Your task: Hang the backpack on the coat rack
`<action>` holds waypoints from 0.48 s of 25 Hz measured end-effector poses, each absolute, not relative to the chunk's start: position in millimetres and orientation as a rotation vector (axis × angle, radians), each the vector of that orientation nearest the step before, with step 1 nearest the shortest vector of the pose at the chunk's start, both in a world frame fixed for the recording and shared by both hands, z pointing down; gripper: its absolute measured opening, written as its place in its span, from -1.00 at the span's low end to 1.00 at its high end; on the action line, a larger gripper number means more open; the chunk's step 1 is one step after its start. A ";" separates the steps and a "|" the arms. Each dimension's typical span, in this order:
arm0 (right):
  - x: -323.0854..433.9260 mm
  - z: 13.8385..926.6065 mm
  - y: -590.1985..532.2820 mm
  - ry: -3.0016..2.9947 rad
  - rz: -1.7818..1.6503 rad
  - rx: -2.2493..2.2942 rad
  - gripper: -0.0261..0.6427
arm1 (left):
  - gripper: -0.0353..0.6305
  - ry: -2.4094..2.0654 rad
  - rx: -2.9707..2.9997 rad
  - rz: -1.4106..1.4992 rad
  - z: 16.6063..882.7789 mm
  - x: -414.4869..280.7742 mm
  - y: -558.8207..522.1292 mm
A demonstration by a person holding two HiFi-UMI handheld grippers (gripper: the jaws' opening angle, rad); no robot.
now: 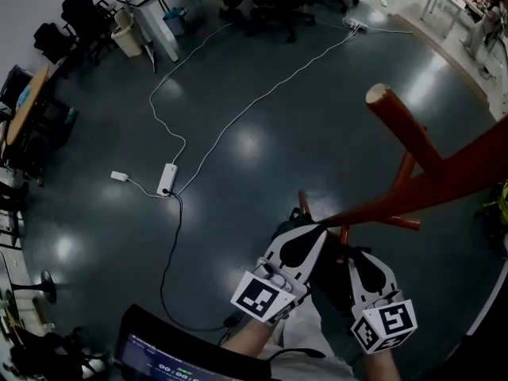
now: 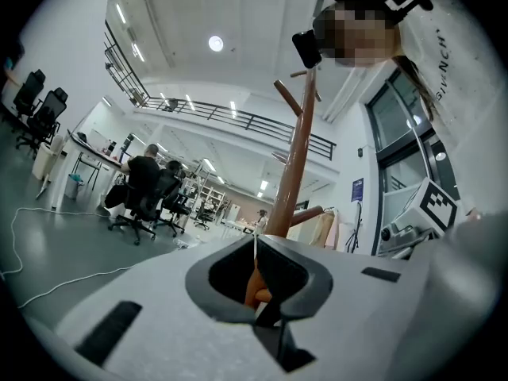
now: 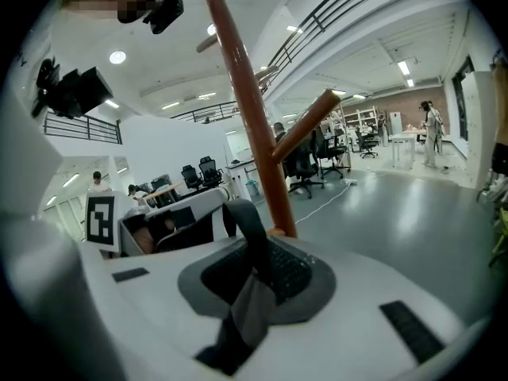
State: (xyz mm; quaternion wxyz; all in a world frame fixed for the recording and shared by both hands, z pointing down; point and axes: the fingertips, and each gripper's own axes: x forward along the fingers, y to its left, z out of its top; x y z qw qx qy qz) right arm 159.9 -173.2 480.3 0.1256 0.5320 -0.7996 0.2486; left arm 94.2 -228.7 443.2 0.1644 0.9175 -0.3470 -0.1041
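A red-brown wooden coat rack (image 1: 432,182) with slanted pegs stands at the right of the head view. Just below its lower pegs, both grippers hold up the black backpack (image 1: 329,280). My left gripper (image 1: 312,228) is shut, with dark backpack material in its jaws and the rack's pole (image 2: 298,157) right behind its tip (image 2: 255,243). My right gripper (image 1: 354,254) is shut on the backpack's black strap (image 3: 252,227), which loops up between the jaws in front of the pole (image 3: 246,109). Most of the backpack is hidden under the grippers.
A white power strip (image 1: 167,179) and long cables lie on the dark glossy floor to the left. Desks and office chairs (image 1: 266,2) line the far side, and a person (image 2: 147,173) sits there. A dark screen (image 1: 159,359) is at the bottom left.
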 end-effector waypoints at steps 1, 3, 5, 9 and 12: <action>160.2 483.6 -173.7 -2.323 0.729 1.547 -0.77 | -0.83 -0.986 2.612 -0.295 445.1 94.6 -229.3; 157.3 490.6 -174.6 -2.308 0.730 1.536 -0.77 | -0.83 -0.981 2.610 -0.288 448.7 93.4 -230.1; 155.0 498.4 -175.0 -2.289 0.725 1.526 -0.77 | -0.83 -0.975 2.600 -0.274 454.3 93.2 -230.4; 158.3 513.6 -175.8 -2.253 0.732 1.523 -0.77 | -0.83 -0.966 2.590 -0.255 464.9 97.4 -230.9; 160.5 521.2 -175.2 -2.235 0.733 1.512 -0.77 | -0.83 -0.971 2.586 -0.259 467.0 97.7 -231.1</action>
